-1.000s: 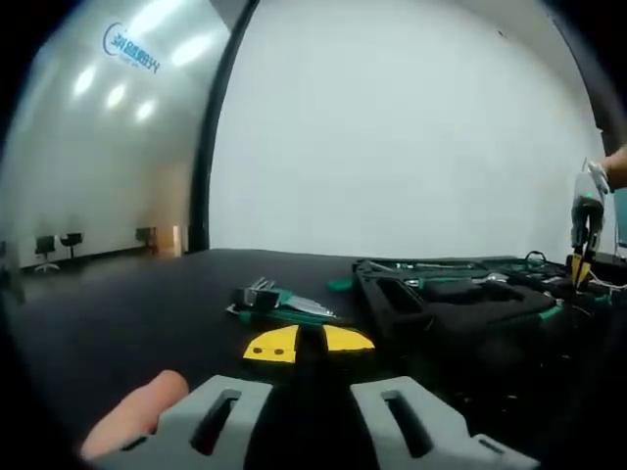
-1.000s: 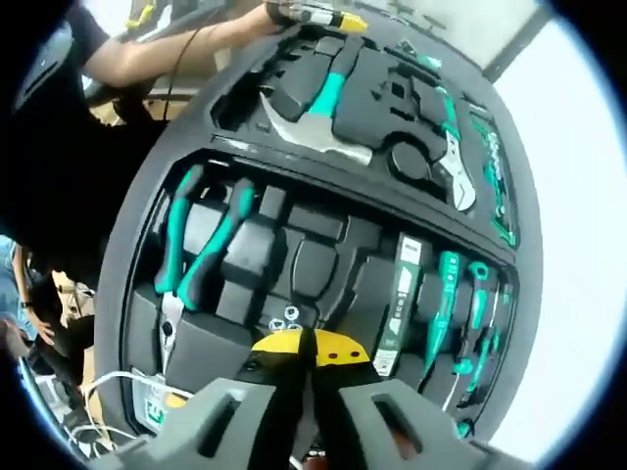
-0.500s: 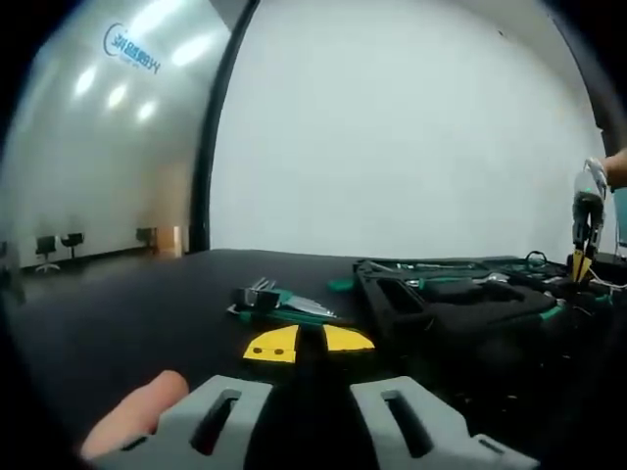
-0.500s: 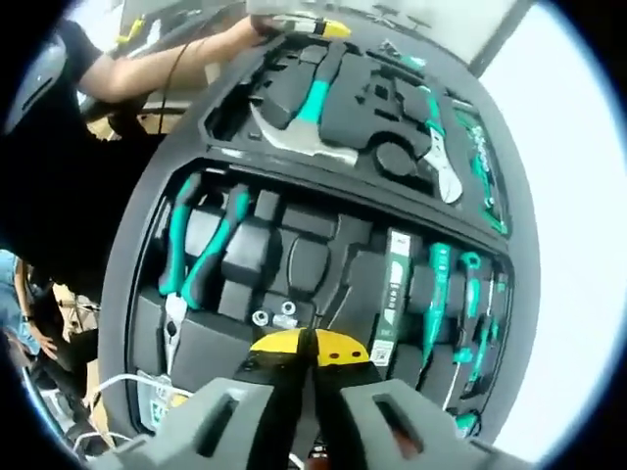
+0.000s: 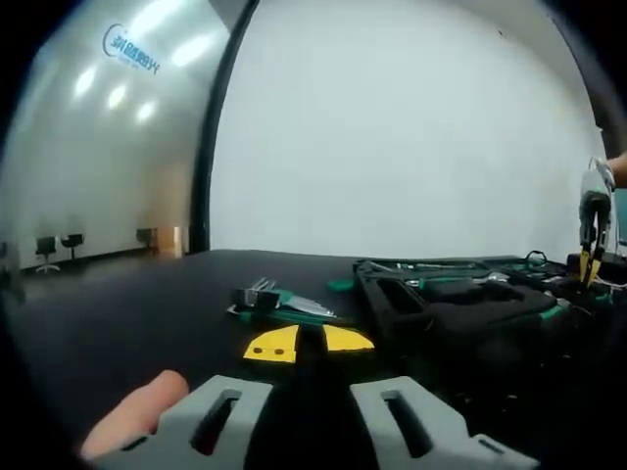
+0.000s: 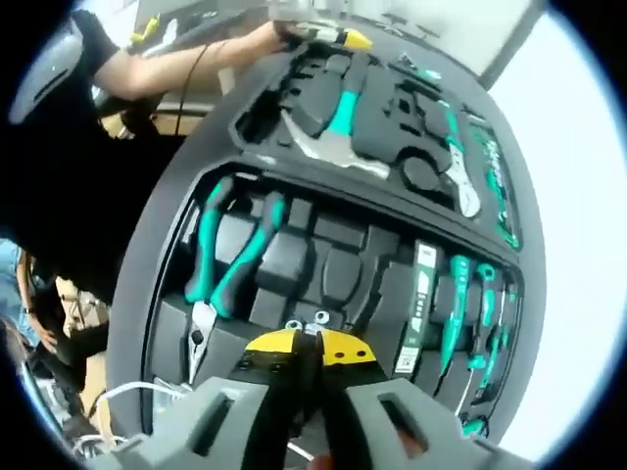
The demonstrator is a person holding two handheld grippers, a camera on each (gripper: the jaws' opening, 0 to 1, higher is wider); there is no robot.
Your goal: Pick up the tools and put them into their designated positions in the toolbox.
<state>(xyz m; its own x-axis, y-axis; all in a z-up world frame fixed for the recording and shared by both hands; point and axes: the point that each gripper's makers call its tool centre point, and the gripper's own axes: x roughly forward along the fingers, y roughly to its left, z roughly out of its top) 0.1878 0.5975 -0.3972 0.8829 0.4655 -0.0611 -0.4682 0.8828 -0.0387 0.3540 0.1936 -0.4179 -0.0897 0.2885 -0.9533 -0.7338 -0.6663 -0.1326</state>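
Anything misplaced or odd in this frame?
A few green-handled tools lie loose on the black table, outside the black foam-lined toolbox, where several cutouts sit empty. The green-handled hammer and pliers are seated. Nothing looks damaged.

Left gripper [image 5: 309, 348]: jaws level and low, yellow tips closed against each other with nothing between them. A fingertip [image 5: 132, 416] of the person shows beside the left jaw base. Right gripper [image 6: 309, 351]: jaws pressed together, nothing gripped, pointing down. In the left gripper view it stands upright at the far right edge. A bare forearm [image 6: 191, 61] reaches across the top of the right gripper view.
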